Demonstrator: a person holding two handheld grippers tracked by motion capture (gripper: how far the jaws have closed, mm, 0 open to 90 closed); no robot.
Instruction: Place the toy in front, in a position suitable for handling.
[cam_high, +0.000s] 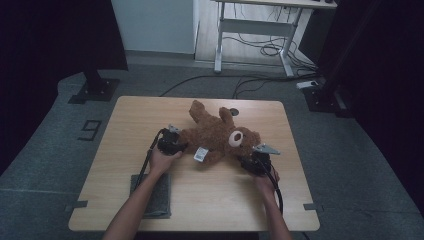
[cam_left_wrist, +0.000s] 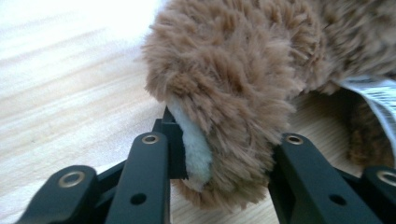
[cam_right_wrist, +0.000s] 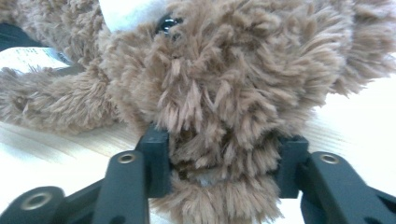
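- A brown teddy bear (cam_high: 217, 135) is laid flat near the middle of the wooden bench (cam_high: 125, 145), its head toward the right and a white label (cam_high: 201, 154) showing at its near side.
- One furry paw with a pale sole (cam_left_wrist: 196, 144) is clamped between the jaws of the left gripper (cam_high: 181, 145).
- The bear's head, beside its black eye (cam_right_wrist: 166, 23), is clenched between the jaws of the right gripper (cam_high: 245, 161); fur bulges between the pads.
- A folded grey cloth (cam_high: 160, 197) is seen on the bench at the near left edge, under the person's left forearm, well apart from the bear.
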